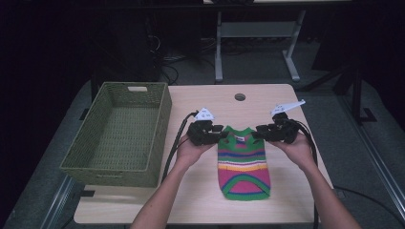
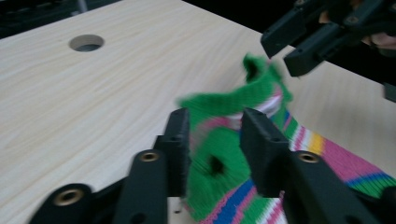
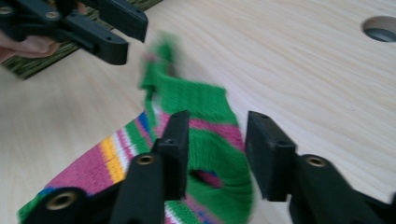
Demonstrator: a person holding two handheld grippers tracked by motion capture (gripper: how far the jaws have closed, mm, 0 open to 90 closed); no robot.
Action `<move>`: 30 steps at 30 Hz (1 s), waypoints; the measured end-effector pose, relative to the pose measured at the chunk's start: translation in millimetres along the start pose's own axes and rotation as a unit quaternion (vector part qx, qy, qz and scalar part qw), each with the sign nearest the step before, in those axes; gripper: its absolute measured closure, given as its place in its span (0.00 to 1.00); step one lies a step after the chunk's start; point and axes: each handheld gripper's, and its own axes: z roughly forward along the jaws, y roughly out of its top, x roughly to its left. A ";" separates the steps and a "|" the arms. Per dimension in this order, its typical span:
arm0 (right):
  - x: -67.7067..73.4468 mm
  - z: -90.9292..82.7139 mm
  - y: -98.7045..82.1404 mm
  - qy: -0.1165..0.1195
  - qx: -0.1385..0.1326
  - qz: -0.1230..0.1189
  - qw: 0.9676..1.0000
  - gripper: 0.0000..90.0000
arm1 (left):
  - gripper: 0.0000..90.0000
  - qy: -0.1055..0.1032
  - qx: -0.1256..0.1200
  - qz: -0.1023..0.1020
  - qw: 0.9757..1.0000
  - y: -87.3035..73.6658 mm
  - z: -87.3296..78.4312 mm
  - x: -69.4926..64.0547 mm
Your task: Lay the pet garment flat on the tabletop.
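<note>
- Two hand-held black grippers meet at the top end of a small striped knitted sweater [image 1: 243, 164] in green, pink, yellow and blue, which lies flat on the pale wooden desk [image 1: 286, 200].
- The left gripper [image 1: 223, 135] sits at one green shoulder; its fingers [image 2: 177, 140] stand apart, knit between them, not pressed.
- The right gripper [image 1: 254, 133] is at the other shoulder, its fingers [image 3: 268, 149] likewise parted around green cloth.
- An olive woven rectangular basket [image 1: 83, 160] stands on the desk's left side, well apart from the sweater.
</note>
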 end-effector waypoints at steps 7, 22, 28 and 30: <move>-6.2 -5.5 -11.1 -0.001 0.011 0.009 1.000 0.56 | 0.59 0.001 0.010 -0.004 1.000 -5.4 2.5 1.0; 4.7 -17.4 -38.2 0.004 0.034 -0.008 0.999 0.50 | 0.46 -0.020 0.022 0.011 0.999 -18.5 -12.0 -17.1; 16.6 -23.5 -50.1 0.007 0.039 -0.021 0.999 0.49 | 0.41 -0.028 0.030 0.020 0.999 -25.8 -17.6 -26.6; 17.3 -23.8 -51.4 0.008 0.039 -0.023 0.999 0.49 | 0.41 -0.031 0.034 0.024 0.999 -28.8 -18.0 -28.7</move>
